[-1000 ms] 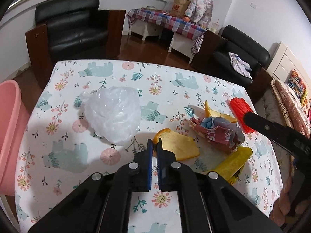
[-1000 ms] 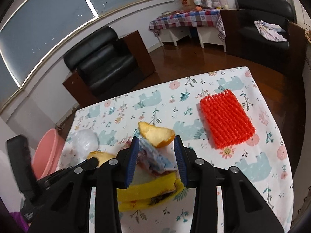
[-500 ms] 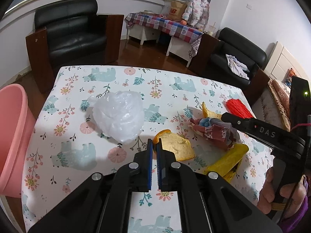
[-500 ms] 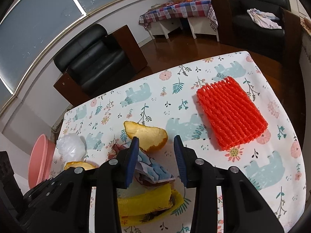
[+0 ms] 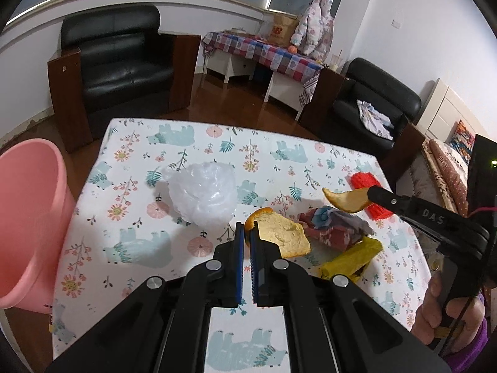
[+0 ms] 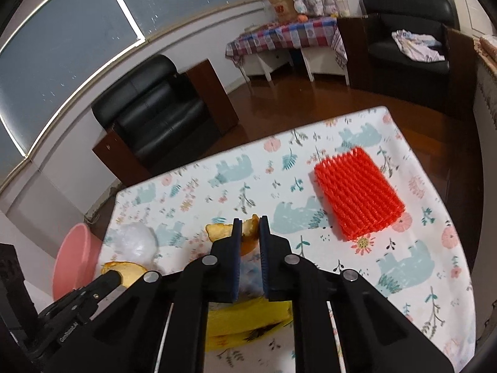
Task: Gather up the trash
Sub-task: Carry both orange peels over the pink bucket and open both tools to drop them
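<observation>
Dark wooden floor [image 5: 236, 102] shines between two black leather armchairs [image 5: 121, 59] with brown wooden sides. A long window [image 6: 62, 21] curves above the white wall, and a checked cloth covers the white side table [image 5: 264, 56]

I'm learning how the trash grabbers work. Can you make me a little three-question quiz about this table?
1. True or false: the right gripper is pinching an orange peel.
2. What colour is the bucket beside the table?
A) pink B) green C) blue
3. Fill in: the crumpled plastic bag lies on the table, and the left gripper is holding a second ____.

Key
1. True; it is lifted clear of the table.
2. A, pink.
3. Peel; its fingers are shut on its edge.
</observation>
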Demonstrator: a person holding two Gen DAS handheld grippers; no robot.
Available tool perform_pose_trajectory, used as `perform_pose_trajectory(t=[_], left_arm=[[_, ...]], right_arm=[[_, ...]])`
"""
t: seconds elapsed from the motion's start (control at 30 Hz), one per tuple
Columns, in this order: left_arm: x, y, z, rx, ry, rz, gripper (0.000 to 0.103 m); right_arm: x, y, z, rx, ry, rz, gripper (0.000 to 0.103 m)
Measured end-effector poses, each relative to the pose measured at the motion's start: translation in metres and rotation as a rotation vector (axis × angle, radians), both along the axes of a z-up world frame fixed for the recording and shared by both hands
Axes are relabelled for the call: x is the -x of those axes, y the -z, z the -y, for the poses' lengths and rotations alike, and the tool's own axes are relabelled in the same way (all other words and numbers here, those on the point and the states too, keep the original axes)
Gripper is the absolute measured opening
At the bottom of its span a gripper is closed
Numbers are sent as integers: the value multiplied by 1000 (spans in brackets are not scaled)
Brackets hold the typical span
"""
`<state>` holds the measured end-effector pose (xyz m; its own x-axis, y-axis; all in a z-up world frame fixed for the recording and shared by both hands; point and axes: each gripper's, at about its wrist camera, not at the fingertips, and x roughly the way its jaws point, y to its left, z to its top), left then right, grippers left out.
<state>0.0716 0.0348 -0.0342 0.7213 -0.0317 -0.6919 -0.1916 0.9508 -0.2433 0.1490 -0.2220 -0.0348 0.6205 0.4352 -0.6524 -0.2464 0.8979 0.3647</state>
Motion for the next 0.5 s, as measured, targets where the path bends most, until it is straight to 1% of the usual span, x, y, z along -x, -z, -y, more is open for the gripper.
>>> perform_pose_trajectory(t=[0.3, 0.5], left_arm=[[31, -27, -15, 7, -34, 62, 3], [62, -43, -35, -7, -91, 103, 3]], right_arm=[[36, -39, -15, -35, -48, 66, 11], [61, -56, -43, -49, -110, 89, 11]])
